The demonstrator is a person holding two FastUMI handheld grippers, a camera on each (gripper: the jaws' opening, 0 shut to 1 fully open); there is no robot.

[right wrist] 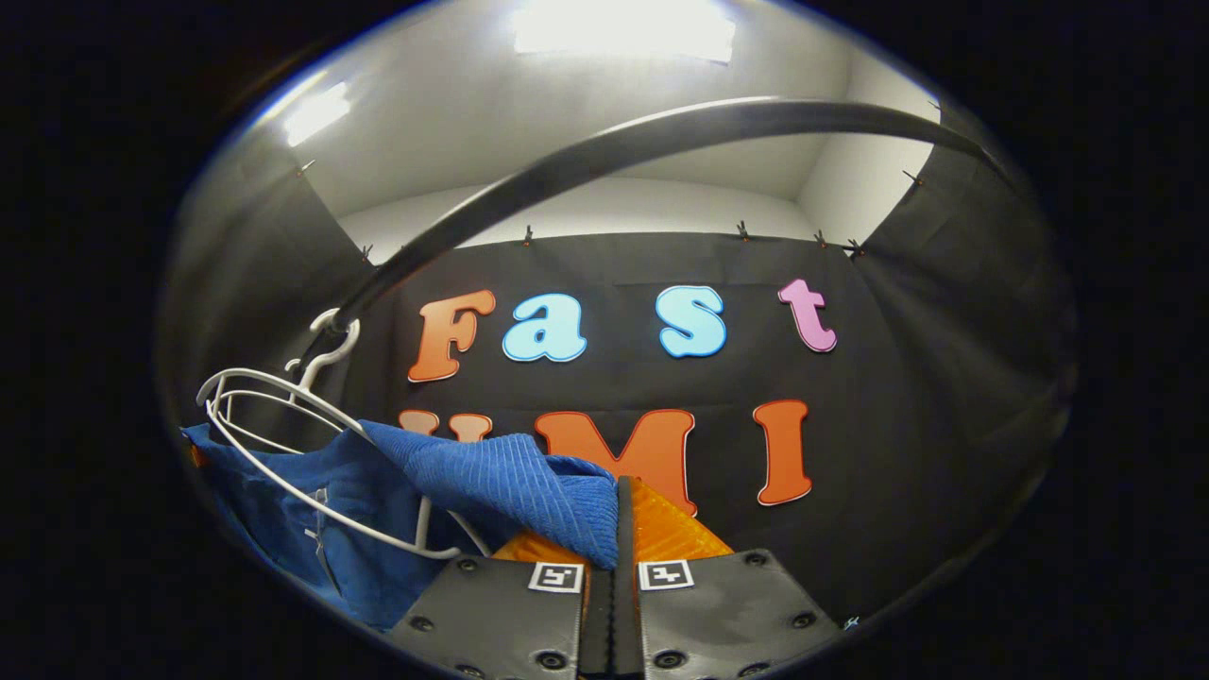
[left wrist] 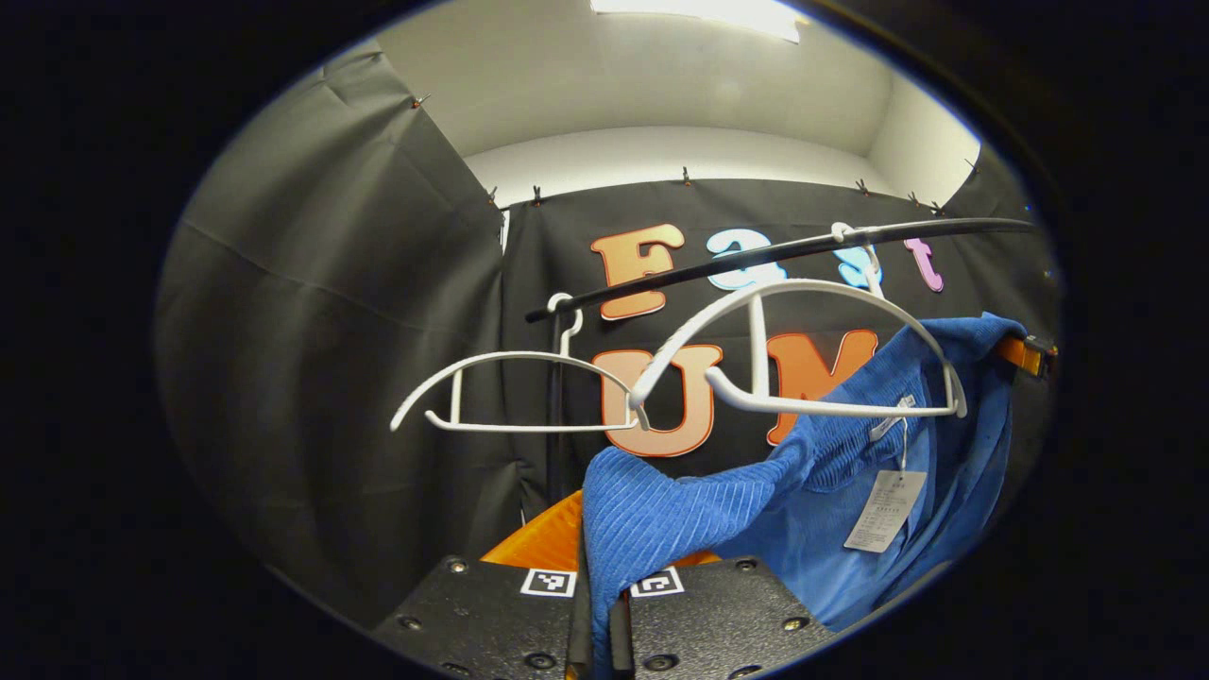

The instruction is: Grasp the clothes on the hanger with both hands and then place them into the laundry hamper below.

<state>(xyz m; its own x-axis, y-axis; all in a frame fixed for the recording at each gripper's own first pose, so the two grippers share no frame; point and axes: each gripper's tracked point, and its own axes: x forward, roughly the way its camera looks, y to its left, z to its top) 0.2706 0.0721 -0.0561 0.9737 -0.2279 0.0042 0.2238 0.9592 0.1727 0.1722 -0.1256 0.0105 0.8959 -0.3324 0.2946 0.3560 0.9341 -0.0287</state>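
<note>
A blue ribbed garment [left wrist: 756, 510] with a paper tag [left wrist: 884, 510] hangs stretched between both grippers, just below a white hanger [left wrist: 803, 397] on the black rail [left wrist: 774, 253]. My left gripper [left wrist: 597, 604] is shut on one end of the cloth. In the right gripper view the same blue garment [right wrist: 453, 482] drapes over the white hanger [right wrist: 312, 501], and my right gripper [right wrist: 612, 567] is shut on its other end. The other gripper [left wrist: 1025, 354] shows far right behind the cloth.
A second, bare white hanger [left wrist: 515, 392] hangs further left on the rail. The black rail [right wrist: 604, 151] arcs overhead in the right gripper view. Black cloth walls close the booth at the back and sides.
</note>
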